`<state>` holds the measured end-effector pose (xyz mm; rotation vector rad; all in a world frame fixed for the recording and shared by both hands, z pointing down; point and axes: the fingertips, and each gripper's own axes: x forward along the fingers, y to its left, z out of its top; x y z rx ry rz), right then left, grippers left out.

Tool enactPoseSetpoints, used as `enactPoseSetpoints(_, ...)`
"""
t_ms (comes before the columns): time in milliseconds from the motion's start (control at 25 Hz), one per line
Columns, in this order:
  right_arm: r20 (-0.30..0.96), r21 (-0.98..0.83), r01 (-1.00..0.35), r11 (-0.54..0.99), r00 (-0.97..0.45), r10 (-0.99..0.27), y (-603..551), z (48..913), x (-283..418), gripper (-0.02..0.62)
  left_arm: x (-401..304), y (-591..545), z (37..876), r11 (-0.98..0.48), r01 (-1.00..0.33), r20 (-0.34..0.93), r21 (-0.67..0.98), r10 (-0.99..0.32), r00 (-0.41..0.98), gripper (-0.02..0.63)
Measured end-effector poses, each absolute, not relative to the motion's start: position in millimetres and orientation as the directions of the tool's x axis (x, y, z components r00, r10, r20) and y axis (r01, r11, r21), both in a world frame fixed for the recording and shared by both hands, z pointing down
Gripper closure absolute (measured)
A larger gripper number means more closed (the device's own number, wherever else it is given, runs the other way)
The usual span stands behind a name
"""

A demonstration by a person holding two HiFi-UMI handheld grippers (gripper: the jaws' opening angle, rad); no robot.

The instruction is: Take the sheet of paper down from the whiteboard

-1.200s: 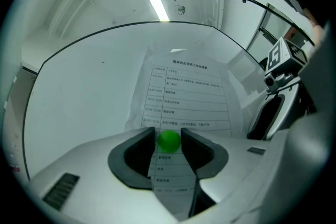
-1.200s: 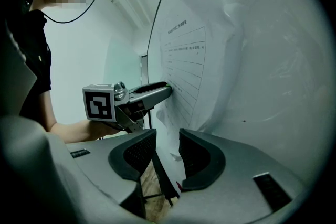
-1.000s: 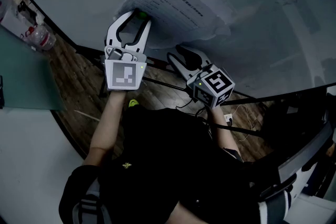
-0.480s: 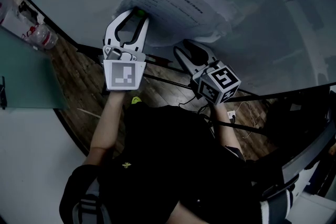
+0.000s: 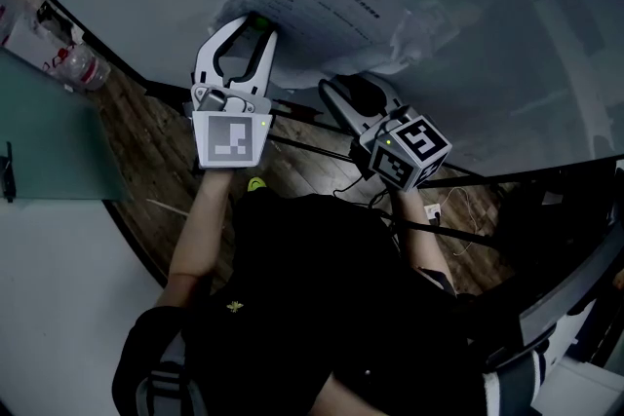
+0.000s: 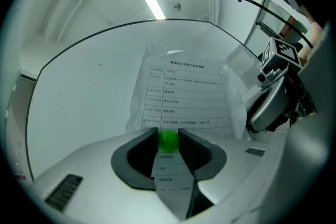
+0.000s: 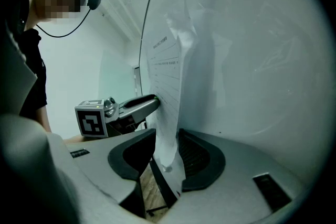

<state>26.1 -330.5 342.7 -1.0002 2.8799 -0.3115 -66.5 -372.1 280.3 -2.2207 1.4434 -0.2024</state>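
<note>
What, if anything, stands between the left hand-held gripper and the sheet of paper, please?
A green magnet sits on the sheet of paper between the left hand-held gripper's jaws, which have just been closing on it; nothing else visible intervenes.

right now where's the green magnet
Left gripper view: the green magnet sits on the paper on the whiteboard, between the jaws of the left hand-held gripper, which have just been closing.

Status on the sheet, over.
Left tool just closing on magnet. Right tool just opened, sheet edge between jaws. Sheet pinned to whiteboard, right side lifted. Nothing blocking.
</note>
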Motion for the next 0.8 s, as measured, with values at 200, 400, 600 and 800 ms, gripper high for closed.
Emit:
enactPoseSetpoints(200,-0.025,-0.168,-0.597,0.785,-0.793,-0.608,-332.3,330.4,19.9,0.486,-67.1,-371.5,279.2,-0.328,-0.825,-0.144,-0.460,-0.890,0.433,0.463)
enactPoseSetpoints(400,-0.030,-0.116,-0.590,0.799,-0.802,-0.597,-334.7,322.8,16.2,0.509,-66.9,-372.4,279.3,-0.325,-0.827,-0.148,-0.458,-0.890,0.432,0.463)
enactPoseSetpoints(600,-0.051,-0.079,-0.563,0.823,-0.822,-0.567,-333.8,310.8,13.3,0.517,-65.8,-372.6,282.0,-0.328,-0.834,-0.143,-0.443,-0.893,0.427,0.463)
enactPoseSetpoints(800,-0.057,-0.065,-0.571,0.818,-0.817,-0.575,-335.7,303.8,13.9,0.528,-66.3,-373.7,283.5,-0.326,-0.836,-0.137,-0.442,-0.896,0.422,0.463)
